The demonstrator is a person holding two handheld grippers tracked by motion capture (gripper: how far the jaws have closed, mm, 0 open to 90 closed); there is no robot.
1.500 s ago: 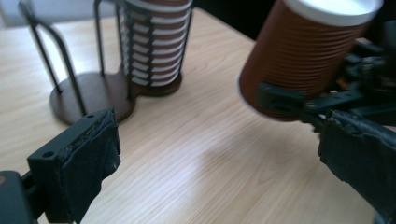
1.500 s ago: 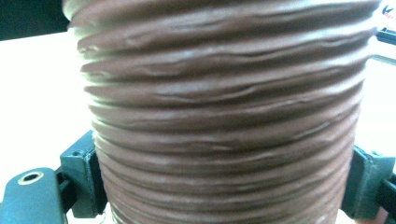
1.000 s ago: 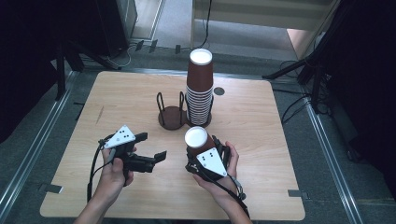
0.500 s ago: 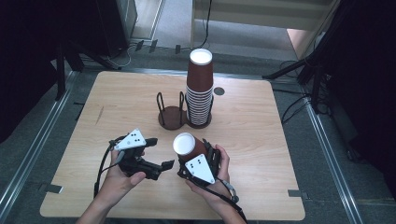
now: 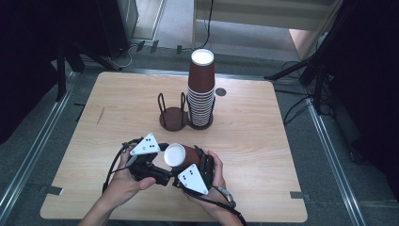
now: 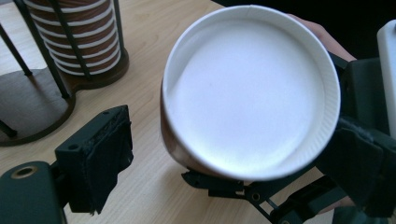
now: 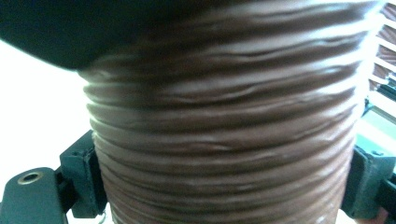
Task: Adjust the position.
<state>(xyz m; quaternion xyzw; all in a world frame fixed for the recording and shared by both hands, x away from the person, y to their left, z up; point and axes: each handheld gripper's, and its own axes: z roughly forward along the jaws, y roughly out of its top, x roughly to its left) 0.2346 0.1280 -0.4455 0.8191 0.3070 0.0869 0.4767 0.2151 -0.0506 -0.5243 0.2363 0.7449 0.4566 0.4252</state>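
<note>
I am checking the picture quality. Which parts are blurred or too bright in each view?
Right gripper view: the ribbed brown paper cup is very near and soft, and the background at left is washed out white. Left gripper view: the cup's white inside is slightly blurred, with no detail. High view: evenly lit wooden table, dark surroundings.

Brown ribbed cup [image 5: 182, 155], white base, black fingers [image 6: 100, 163]

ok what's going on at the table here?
A person works two handheld grippers. The right gripper is clamped on a brown paper cup, tipped on its side with its white end toward the left gripper, whose jaws are open beside it. Behind them, a tall stack of cups fills one side of a wire holder; the other side is empty.
</note>
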